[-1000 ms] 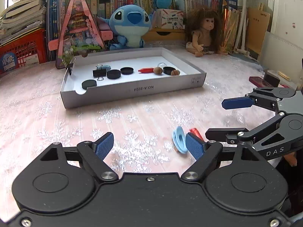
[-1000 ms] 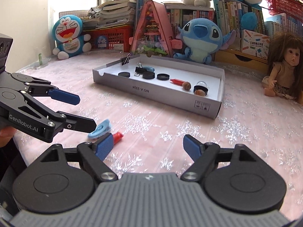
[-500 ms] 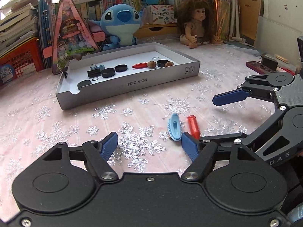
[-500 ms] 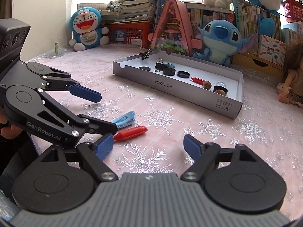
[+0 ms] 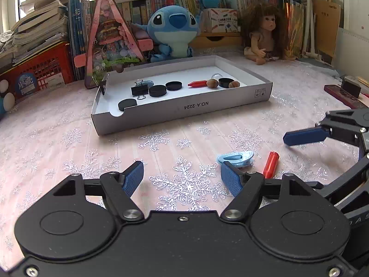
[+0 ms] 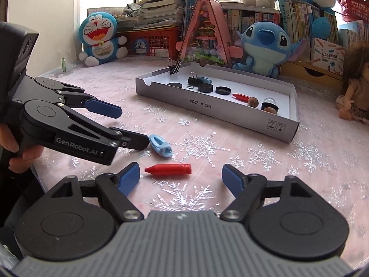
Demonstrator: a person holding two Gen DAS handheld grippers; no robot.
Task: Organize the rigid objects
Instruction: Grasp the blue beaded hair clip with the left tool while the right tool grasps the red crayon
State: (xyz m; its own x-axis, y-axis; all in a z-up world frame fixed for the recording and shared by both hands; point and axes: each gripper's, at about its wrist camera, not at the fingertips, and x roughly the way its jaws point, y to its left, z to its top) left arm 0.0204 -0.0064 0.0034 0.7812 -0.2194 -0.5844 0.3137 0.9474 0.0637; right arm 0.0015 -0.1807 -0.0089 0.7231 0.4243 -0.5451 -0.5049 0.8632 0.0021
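A light blue clip (image 5: pixel 236 158) and a red crayon-shaped piece (image 5: pixel 271 164) lie on the pink snowflake cloth. My left gripper (image 5: pixel 182 180) is open and empty, its right fingertip just short of the blue clip (image 6: pixel 160 147). My right gripper (image 6: pixel 181 180) faces the red piece (image 6: pixel 168 169), which lies just ahead of its fingertips. Its jaws are closing and no pad touches the piece. Farther back stands the grey cardboard tray (image 5: pixel 184 108), holding black caps, a binder clip, another red piece and nuts.
Plush toys, a doll (image 5: pixel 263 37), a pink triangular toy house (image 5: pixel 108 39), books and a red crate line the back. A dark red flat item (image 5: pixel 343 94) lies far right. A hand (image 6: pixel 13 152) grips the left tool.
Both wrist views have swung slightly, and the red piece now lies in full view ahead of my right fingers. Both grippers' jaws have narrowed a little. The clip and the red piece have not moved.
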